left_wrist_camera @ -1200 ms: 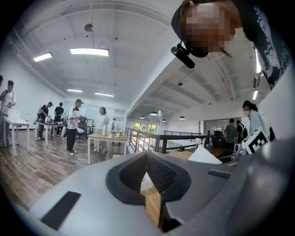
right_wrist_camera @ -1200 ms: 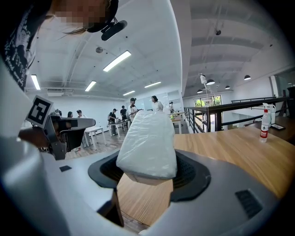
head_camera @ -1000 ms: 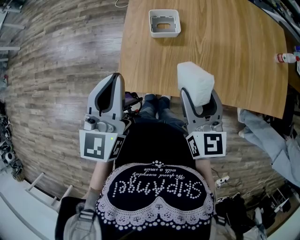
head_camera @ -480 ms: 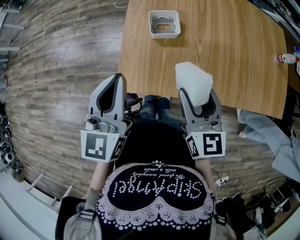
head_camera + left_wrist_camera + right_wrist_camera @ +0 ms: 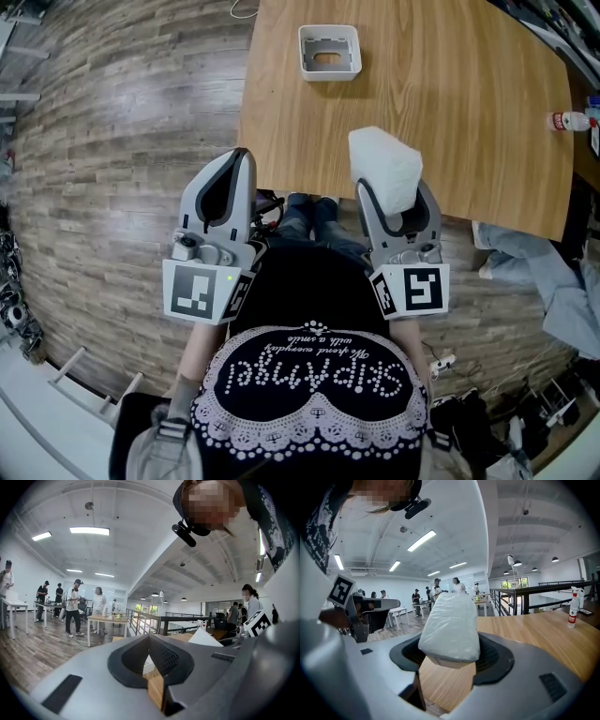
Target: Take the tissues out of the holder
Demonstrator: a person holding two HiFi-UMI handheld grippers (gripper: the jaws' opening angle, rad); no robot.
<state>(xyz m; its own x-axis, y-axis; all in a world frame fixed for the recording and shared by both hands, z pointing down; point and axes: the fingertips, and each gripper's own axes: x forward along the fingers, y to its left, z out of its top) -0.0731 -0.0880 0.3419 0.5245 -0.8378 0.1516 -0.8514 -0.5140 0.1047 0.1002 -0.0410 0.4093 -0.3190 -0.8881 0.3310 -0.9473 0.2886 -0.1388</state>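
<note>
You're standing at a wood table point(image 5: 469, 94) on plank floor point(image 5: 122, 141), right gripper point(image 5: 392, 187) clamping tissues point(image 5: 384, 161), left gripper point(image 5: 239, 155) pinched together; everything is staying put.

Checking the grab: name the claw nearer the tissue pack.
Right. The right claw grips the tissue pack; the left claw sits apart, off to its left, holding nothing.

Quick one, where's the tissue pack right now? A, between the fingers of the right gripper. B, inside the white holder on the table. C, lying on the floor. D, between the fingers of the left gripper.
A: the white tissue pack is clamped between the fingers of the right gripper, near the table's front edge, while the holder further back on the table has no pack in it.
</note>
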